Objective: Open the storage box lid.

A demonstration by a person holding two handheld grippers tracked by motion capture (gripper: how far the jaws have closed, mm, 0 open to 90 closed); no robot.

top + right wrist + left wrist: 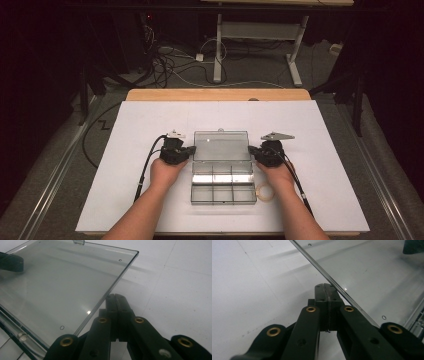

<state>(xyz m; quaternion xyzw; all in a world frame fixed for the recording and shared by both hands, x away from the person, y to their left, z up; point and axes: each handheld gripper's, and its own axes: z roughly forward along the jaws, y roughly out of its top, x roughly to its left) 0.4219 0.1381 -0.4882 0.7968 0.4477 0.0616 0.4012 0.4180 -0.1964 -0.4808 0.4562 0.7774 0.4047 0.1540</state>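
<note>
A clear plastic compartment box (223,187) stands open at the table's middle, its lid (221,145) folded back away from the person. My left gripper (192,149) is shut at the lid's left edge and holds nothing. In the left gripper view the lid (372,277) has its edge crossing over the right side of the shut tips (325,288). My right gripper (251,150) is shut at the lid's right edge, also holding nothing. In the right gripper view its tips (115,298) sit just beside and under the edge of the lid (62,282), which casts a shadow beneath.
A roll of clear tape (265,191) lies on the white table top (325,150) by the box's right side, under the right wrist. A second table's legs (218,50) and loose cables (170,60) are on the floor beyond the far edge.
</note>
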